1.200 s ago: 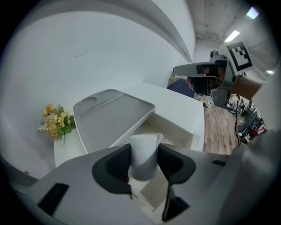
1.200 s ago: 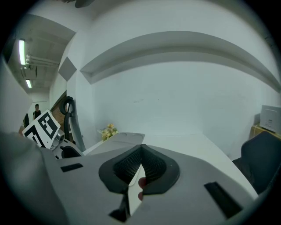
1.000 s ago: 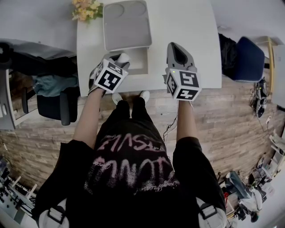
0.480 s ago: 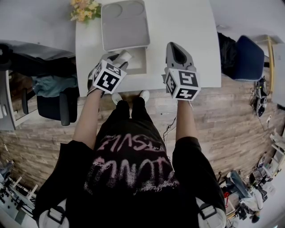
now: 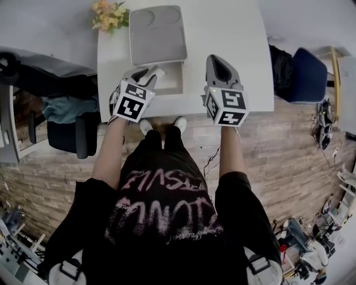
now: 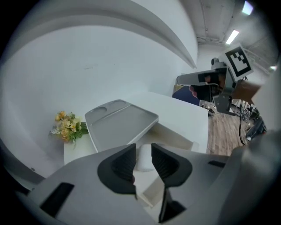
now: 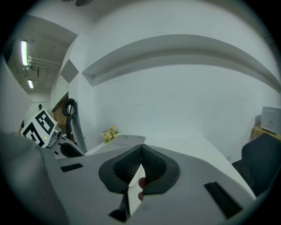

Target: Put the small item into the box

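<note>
A grey box stands on the white table (image 5: 233,33), its lid (image 5: 157,34) thrown back and its shallow base (image 5: 173,83) open toward me. My left gripper (image 5: 155,73) hangs at the base's left edge. Its jaws are closing, and a small white rounded item (image 6: 144,157) fills the gap between the dark pads (image 6: 124,163), which seem to touch both its sides. The item (image 5: 158,70) shows at the jaw tips in the head view too. The lid (image 6: 120,125) and base wall (image 6: 175,134) lie just beyond. My right gripper (image 5: 218,60) hovers right of the box, shut and holding nothing (image 7: 140,149).
A bunch of yellow flowers (image 5: 109,14) sits at the table's far left corner. A black office chair (image 5: 67,119) stands left of the table and a blue chair (image 5: 308,72) to its right. Brick-pattern floor lies below the near edge.
The left gripper has slid slightly toward the near table edge with the white item still at its tips. The right gripper has hardly moved.
</note>
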Motion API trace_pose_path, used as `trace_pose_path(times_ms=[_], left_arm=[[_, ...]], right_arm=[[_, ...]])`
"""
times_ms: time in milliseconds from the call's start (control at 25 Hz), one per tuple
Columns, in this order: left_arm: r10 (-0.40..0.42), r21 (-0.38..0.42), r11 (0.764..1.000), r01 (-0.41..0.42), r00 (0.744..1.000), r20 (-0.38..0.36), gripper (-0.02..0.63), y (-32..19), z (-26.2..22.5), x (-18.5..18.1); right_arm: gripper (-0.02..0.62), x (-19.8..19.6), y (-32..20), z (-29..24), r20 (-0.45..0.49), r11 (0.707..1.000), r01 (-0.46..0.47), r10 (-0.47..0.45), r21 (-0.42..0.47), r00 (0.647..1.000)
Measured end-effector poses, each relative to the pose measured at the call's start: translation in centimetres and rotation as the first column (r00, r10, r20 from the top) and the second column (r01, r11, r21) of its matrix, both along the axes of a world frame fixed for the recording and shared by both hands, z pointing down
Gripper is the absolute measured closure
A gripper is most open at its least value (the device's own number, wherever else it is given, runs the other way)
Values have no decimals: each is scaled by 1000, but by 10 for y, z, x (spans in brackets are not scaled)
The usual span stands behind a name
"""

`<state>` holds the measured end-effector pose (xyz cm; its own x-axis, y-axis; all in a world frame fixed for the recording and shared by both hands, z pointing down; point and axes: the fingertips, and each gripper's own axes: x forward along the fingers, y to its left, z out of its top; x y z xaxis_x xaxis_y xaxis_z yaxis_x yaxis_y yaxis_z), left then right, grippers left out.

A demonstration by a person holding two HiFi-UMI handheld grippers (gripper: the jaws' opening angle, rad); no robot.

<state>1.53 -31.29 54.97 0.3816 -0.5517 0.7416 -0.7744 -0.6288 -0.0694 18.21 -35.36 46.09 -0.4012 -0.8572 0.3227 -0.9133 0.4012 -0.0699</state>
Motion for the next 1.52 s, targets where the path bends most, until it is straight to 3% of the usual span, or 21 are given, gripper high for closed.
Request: trace_pose_path(times_ms=[360,1120,1520], left_arm=[[-86,87,992,87,996,-15,584,-5,-27,-17],[-187,224,953,203,978,-90,603,-5,-87,-44],[-251,319,904,285,957,-144,603,-10,-125,-64]], right_arm=[[586,-2,5,-13,5,1000,7,-7,14,1000],[586,-19,21,-39,12,997,63,-64,44,998],[586,-18,19,-53,26,994,71,-73,79,997]])
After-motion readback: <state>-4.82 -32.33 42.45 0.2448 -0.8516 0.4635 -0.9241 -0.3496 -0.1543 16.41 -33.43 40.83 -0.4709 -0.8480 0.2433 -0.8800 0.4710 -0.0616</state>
